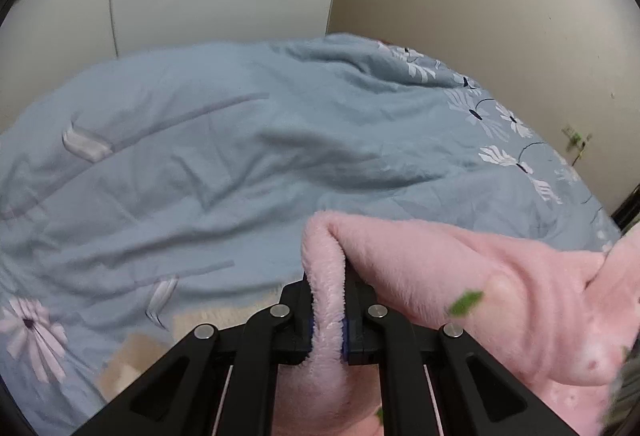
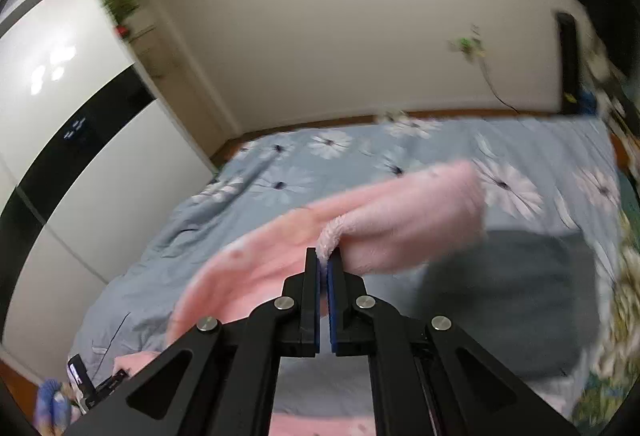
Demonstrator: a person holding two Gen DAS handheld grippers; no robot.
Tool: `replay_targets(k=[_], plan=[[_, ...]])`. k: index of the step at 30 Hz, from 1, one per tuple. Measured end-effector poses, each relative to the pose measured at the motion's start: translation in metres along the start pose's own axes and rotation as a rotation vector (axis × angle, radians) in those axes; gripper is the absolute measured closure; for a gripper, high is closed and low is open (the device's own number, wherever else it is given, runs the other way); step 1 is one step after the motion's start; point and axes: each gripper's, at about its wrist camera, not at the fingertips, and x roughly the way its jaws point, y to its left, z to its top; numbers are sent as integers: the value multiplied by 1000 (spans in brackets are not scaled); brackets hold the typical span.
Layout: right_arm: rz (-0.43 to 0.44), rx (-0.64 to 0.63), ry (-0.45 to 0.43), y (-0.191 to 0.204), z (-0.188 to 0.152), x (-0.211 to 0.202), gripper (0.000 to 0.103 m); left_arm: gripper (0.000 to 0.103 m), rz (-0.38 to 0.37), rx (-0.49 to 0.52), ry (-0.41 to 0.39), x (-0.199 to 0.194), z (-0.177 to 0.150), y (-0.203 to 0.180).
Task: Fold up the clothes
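Slippage is my worry: the left gripper point(image 1: 328, 300) pinches a thick bunch of the pink fleece garment point(image 1: 460, 276), while my right gripper point(image 2: 324, 260) bites only a thin edge. The garment hangs between them above the blue floral quilt point(image 1: 200, 156). A sharp tug could pull that edge free.

The bed point(image 2: 280, 172) stands in a room corner, with a wall point(image 2: 320, 36) behind it and a wardrobe point(image 2: 80, 116) at its left. A quilt point(image 1: 200, 156) covers the bed. The garment point(image 2: 400, 220) hangs above the quilt (one fold in each gripper).
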Motion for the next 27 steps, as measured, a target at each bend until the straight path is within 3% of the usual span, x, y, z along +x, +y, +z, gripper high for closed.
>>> replay_targets(k=[7, 11, 16, 19, 21, 24, 27], plan=[[-131, 141, 256, -90, -76, 60, 100, 94, 23, -31, 128, 33, -32, 3], [-169, 138, 303, -110, -99, 66, 100, 90, 54, -13, 145, 38, -37, 1], [-187, 74, 346, -107, -113, 57, 98, 86, 40, -44, 175, 33, -42, 7], [-194, 66, 345, -106, -116, 41, 88, 70, 45, -52, 188, 23, -47, 10], [-197, 57, 321, -99, -114, 31, 87, 59, 55, -56, 186, 11, -50, 13], [-201, 44, 285, -89, -112, 16, 87, 55, 63, -45, 168, -13, -45, 12], [-95, 0, 293, -55, -102, 28, 79, 49, 49, 10, 121, -31, -28, -11]])
